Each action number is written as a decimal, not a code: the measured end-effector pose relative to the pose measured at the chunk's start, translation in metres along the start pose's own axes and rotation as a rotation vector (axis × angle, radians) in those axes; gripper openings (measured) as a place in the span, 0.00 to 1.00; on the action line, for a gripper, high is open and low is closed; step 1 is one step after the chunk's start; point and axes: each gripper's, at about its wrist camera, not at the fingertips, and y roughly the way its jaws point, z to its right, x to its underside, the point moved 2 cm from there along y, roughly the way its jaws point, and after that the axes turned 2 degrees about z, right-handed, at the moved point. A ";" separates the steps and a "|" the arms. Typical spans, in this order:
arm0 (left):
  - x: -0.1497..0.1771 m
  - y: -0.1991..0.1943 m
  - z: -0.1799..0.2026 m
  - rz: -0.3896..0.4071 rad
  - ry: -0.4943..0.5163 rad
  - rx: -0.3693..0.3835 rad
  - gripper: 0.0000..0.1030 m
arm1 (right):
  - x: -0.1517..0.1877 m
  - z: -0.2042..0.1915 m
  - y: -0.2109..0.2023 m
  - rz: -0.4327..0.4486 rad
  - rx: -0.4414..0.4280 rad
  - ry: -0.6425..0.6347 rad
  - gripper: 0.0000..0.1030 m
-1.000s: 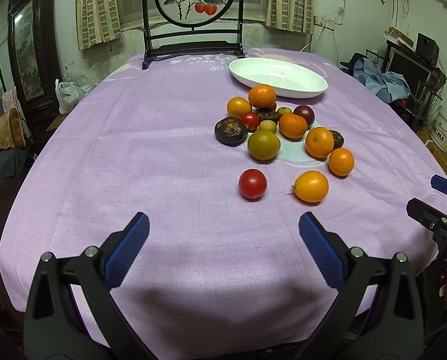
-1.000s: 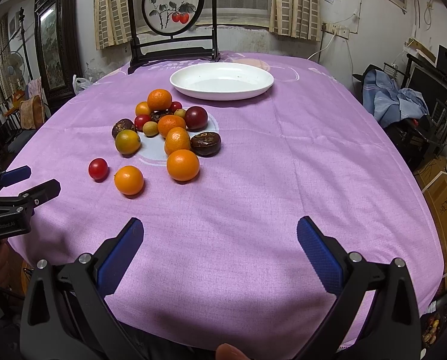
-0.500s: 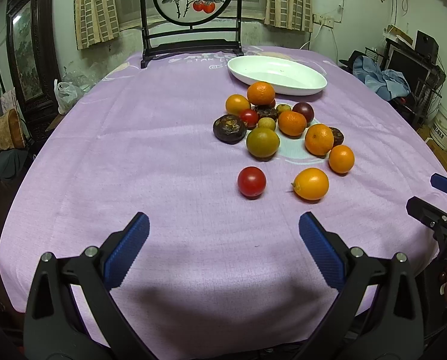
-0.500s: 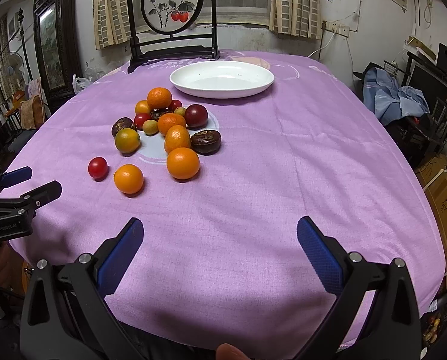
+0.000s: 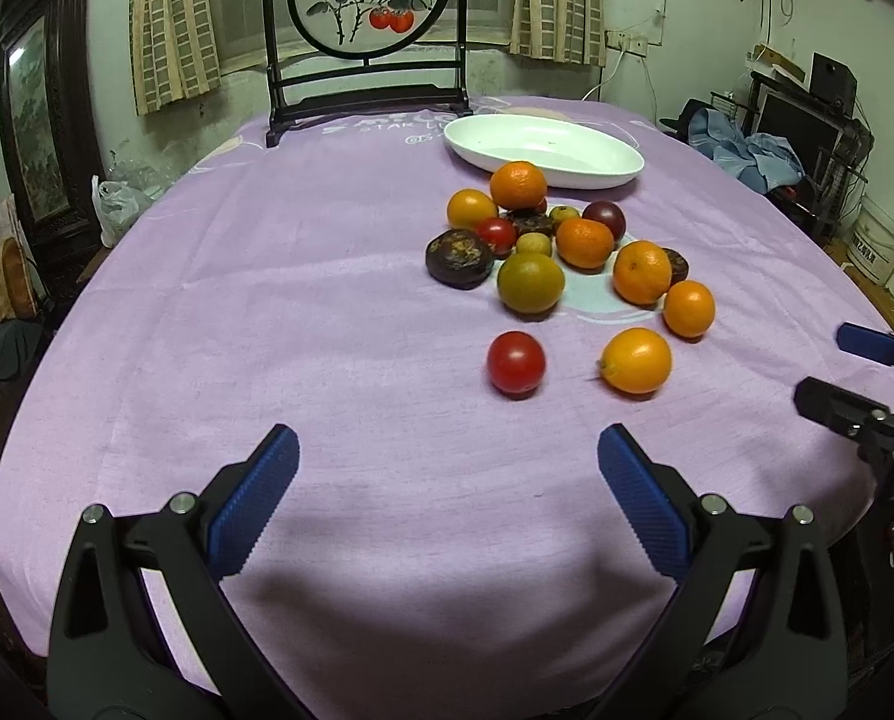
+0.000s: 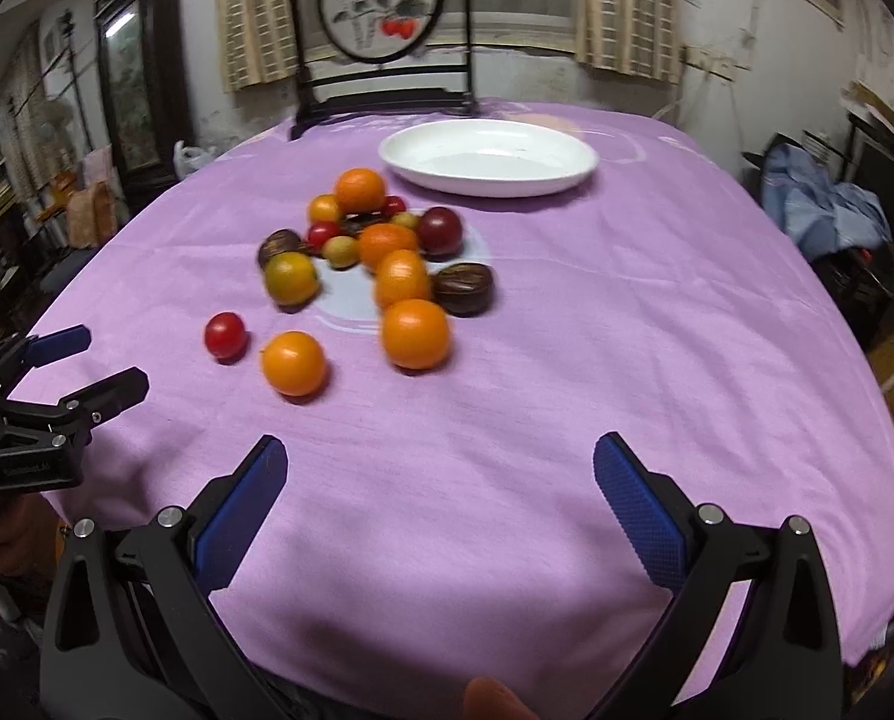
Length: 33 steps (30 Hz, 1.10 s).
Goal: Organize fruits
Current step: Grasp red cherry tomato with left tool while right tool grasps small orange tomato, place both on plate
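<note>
A pile of fruit (image 5: 567,246) (image 6: 375,252) lies mid-table on the purple cloth: oranges, tomatoes, a green citrus, dark fruits. A red tomato (image 5: 516,362) (image 6: 225,334) and an orange (image 5: 636,360) (image 6: 294,363) lie nearest the front. An empty white oval dish (image 5: 543,144) (image 6: 489,157) sits behind the pile. My left gripper (image 5: 447,480) is open and empty above the cloth, short of the tomato. My right gripper (image 6: 441,486) is open and empty, right of the pile.
A dark framed round screen with painted fruit (image 5: 366,30) stands at the table's far edge. The purple tablecloth (image 5: 267,300) drops off at the front. Clutter and blue clothes (image 6: 831,210) lie to the right of the table.
The right gripper has swung left and moved forward, so the fruit appears nearer and blurred. The left gripper has edged slightly forward. No fruit has moved.
</note>
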 end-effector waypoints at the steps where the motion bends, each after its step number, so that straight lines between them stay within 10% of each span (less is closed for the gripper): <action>1: 0.001 0.002 -0.003 -0.001 0.000 0.009 0.98 | -0.002 -0.004 0.004 -0.005 -0.018 -0.004 0.93; 13: -0.002 0.016 -0.022 0.018 0.011 0.069 0.98 | -0.027 -0.053 0.063 -0.103 -0.191 -0.108 0.75; 23: -0.014 0.035 -0.022 -0.032 0.028 0.120 0.98 | -0.029 -0.049 0.075 -0.144 -0.238 -0.134 0.37; 33: -0.034 0.070 0.015 -0.127 0.102 0.241 0.70 | -0.021 -0.007 0.054 -0.066 -0.300 -0.009 0.37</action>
